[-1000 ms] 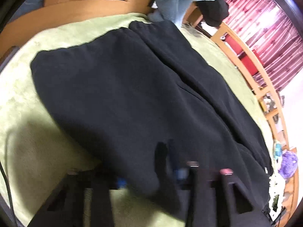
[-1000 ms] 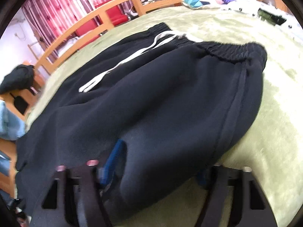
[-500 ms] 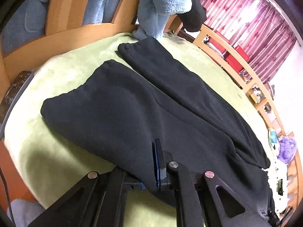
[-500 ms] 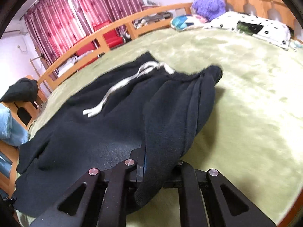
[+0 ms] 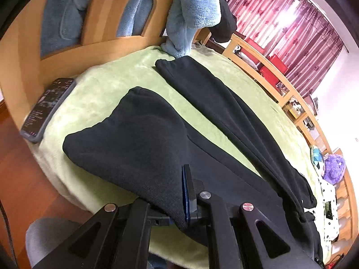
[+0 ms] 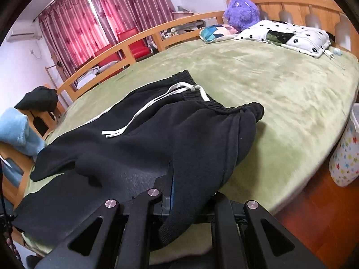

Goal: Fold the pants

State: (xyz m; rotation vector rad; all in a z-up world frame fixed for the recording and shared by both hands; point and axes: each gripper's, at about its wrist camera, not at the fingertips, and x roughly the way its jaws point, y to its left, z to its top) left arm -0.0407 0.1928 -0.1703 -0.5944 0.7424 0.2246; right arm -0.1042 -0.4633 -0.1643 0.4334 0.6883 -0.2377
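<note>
Black sweatpants (image 5: 143, 139) with a white drawstring (image 6: 154, 105) lie on a green bed cover (image 5: 105, 85). My left gripper (image 5: 179, 204) is shut on the near leg's side edge and lifts it off the bed; the far leg (image 5: 219, 103) lies flat. My right gripper (image 6: 179, 192) is shut on the near side edge by the waistband (image 6: 235, 108), and the fabric drapes up over its fingers. The pants (image 6: 125, 157) stretch away to the left in the right wrist view.
A phone (image 5: 47, 109) lies at the bed's foot corner by the wooden footboard (image 5: 105, 13). A blue fleece (image 5: 190, 15) hangs over it. A pillow (image 6: 289, 35) and purple plush (image 6: 241, 11) sit at the headboard. A star-patterned bin (image 6: 345, 157) stands on the floor.
Both grippers have closed on the pants' near edge and pulled back and up. The near side has lifted off the bed, and the two legs now show apart.
</note>
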